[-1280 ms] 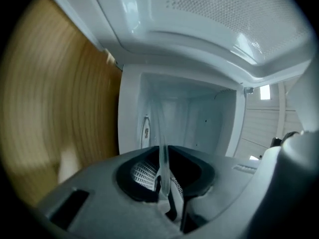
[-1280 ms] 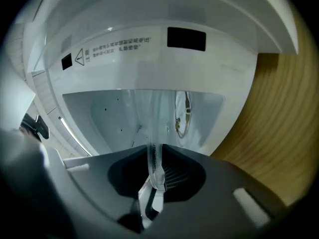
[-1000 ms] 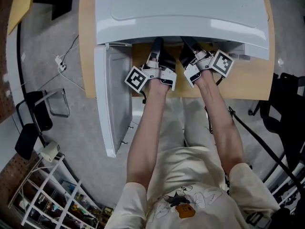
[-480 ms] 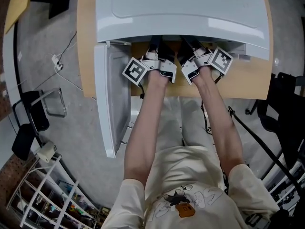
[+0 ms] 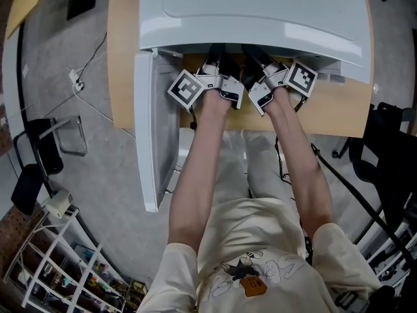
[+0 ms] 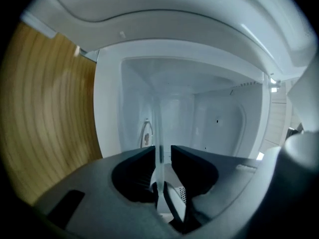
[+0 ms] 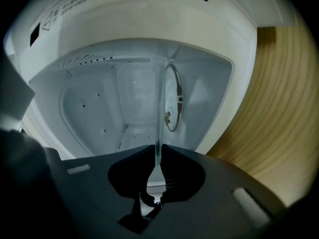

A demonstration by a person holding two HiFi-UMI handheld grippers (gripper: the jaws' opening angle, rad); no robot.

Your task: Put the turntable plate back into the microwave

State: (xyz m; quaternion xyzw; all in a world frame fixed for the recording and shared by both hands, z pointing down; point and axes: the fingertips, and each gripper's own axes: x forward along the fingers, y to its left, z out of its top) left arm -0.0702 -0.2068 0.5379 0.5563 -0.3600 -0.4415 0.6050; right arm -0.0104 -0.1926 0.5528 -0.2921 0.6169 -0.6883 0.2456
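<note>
The clear glass turntable plate (image 6: 158, 128) shows edge-on between both pairs of jaws, reaching into the white microwave (image 5: 260, 12) cavity. My left gripper (image 6: 163, 153) is opening: the plate rim lies against one jaw, with a gap to the other. My right gripper (image 7: 157, 151) is closing, and both of its jaws touch the plate rim (image 7: 160, 118). A roller ring (image 7: 172, 98) sits on the cavity floor beyond the plate. In the head view both grippers (image 5: 216, 62) (image 5: 255, 60) reach under the microwave's front edge, so their tips and the plate are hidden there.
The microwave door (image 5: 156, 129) hangs open to the left of my left arm. The microwave stands on a wooden table (image 5: 120, 57). A chair (image 5: 45, 155) and a wire rack (image 5: 58, 266) stand on the floor at the left.
Both grippers have slid a little deeper under the microwave's front edge. The door and microwave keep their places.
</note>
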